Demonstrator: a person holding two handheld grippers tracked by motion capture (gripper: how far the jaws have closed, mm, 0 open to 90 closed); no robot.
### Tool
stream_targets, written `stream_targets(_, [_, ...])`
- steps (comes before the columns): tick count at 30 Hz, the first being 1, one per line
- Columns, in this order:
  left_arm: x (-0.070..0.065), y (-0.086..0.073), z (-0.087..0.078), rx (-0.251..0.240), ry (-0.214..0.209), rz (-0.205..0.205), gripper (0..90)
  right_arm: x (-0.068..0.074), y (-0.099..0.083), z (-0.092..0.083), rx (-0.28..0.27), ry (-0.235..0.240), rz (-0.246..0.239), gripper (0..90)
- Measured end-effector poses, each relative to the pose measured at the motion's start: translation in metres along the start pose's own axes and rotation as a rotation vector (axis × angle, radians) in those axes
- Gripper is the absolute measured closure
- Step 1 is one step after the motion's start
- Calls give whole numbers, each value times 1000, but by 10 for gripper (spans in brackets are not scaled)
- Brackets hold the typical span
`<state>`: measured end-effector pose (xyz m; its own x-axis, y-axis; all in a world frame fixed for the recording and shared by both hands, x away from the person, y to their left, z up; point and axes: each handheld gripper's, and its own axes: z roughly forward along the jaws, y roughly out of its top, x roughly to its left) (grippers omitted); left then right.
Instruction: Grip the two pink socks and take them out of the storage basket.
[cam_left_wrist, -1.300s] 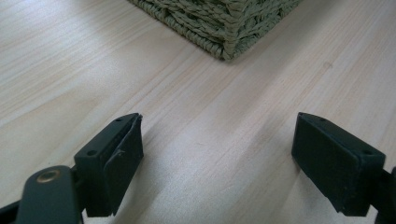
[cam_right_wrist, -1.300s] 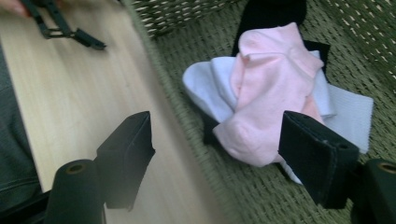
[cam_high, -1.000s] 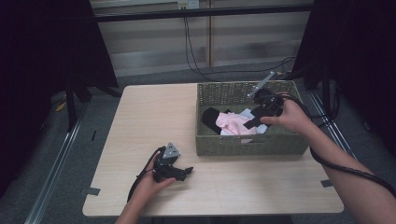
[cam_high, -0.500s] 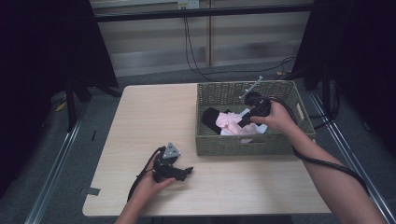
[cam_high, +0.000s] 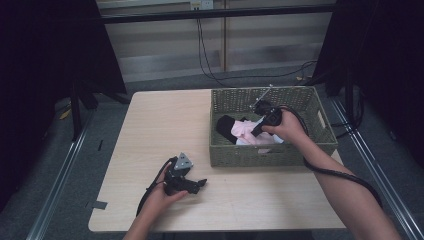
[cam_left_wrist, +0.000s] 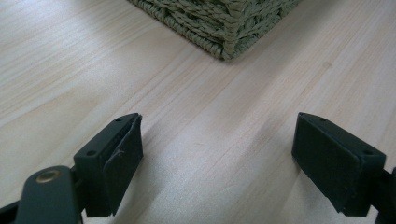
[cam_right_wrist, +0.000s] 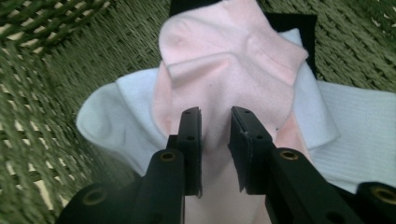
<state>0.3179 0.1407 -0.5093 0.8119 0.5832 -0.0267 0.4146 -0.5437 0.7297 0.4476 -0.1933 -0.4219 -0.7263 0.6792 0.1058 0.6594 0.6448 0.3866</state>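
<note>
Item: pink sock (cam_right_wrist: 229, 60), lying atop white socks (cam_right_wrist: 355, 130) in the wicker basket (cam_high: 272, 155). Soft, light, limp; best pinched at a raised mid-fold. Right gripper (cam_right_wrist: 215, 122): jaws just closing, a pink ridge between them, seemingly nipped though contact is unclear. Left gripper (cam_left_wrist: 217, 158): jaws wide apart, empty, resting on the table (cam_high: 160, 125).

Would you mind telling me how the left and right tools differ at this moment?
The left tool rests low on the table with its jaws wide apart and nothing between them; the right tool is down in the basket, where its jaws have just been closing, nearly together, pinching the pink sock. Both have black jaws and are held by hand.
</note>
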Motion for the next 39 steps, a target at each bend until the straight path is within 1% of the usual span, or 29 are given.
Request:
stream_targets(3, [0,0,0,0,0,0,159,-1,0,2,25,-8,13,817])
stream_targets(5, [0,0,0,0,0,0,159,-2,0,3,43,-3,22,871])
stream_targets(8, [0,0,0,0,0,0,159,-3,-1,2,49,2,19,875])
stream_targets(9, [0,0,0,0,0,0,159,-3,-1,0,44,13,23,876])
stream_targets(12, [0,0,0,0,0,0,159,-2,-1,-4,31,17,21,876])
stream_targets(13, [0,0,0,0,0,0,159,-3,-1,-7,26,20,9,876])
stream_targets(14, [0,0,0,-1,0,0,159,-2,0,-9,26,23,19,876])
stream_targets(15, [0,0,0,-1,0,1,159,-2,1,-16,18,21,11,876])
stream_targets(16, [0,0,0,-1,0,1,159,-2,1,-16,18,21,11,876])
stream_targets(18, [0,0,0,-1,0,1,159,-3,1,-25,7,22,24,876])
stream_targets(19, [0,0,0,0,3,6,159,-3,1,-25,7,22,24,876])
stream_targets(21, [0,0,0,0,2,5,159,-4,1,-32,-8,28,32,876])
stream_targets(22, [0,0,0,0,2,6,159,-5,2,-34,-12,23,33,876])
stream_targets(25, [0,0,0,0,2,5,159,-8,1,-39,-27,24,42,876])
stream_targets(30, [0,0,0,0,2,6,159,-9,1,-41,-35,26,54,877])
stream_targets(32, [0,0,0,0,2,5,159,-9,2,-44,-40,31,49,877])
stream_targets(33, [0,0,0,-1,1,4,159,-10,2,-51,-55,29,43,877])
stream_targets(34, [0,0,0,-2,1,5,159,-10,2,-51,-55,29,43,877])
stream_targets(36, [0,0,0,0,2,5,159,-11,3,-57,-62,24,37,877])
stream_targets(37, [0,0,0,-2,2,5,159,-10,3,-66,-72,25,44,878])
stream_targets(39, [0,0,0,-1,2,5,159,-11,2,-68,-77,26,42,877])
